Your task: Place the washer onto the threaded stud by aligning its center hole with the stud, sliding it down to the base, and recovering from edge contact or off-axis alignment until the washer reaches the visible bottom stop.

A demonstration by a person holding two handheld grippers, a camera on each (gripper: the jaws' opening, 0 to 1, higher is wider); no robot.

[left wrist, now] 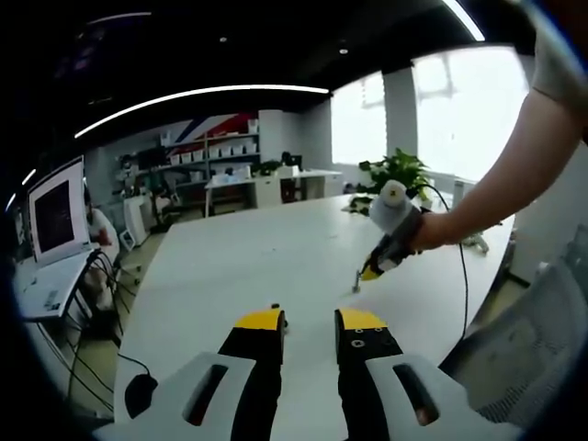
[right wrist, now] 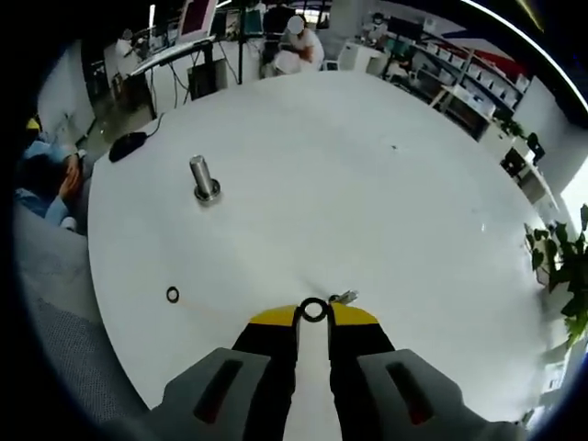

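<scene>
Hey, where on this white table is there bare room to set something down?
In the right gripper view, most of the white table is bare: the wide stretch right of the threaded stud, out to the far edge. More crowded near the right tool, which grips a washer, with a small metal part beside it and a spare ring to its left.

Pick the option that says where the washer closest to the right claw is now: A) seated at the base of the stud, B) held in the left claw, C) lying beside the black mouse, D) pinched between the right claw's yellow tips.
D: in the right gripper view the washer sits pinched between the yellow tips of the right claw, well apart from the stud standing on the white table.
</scene>
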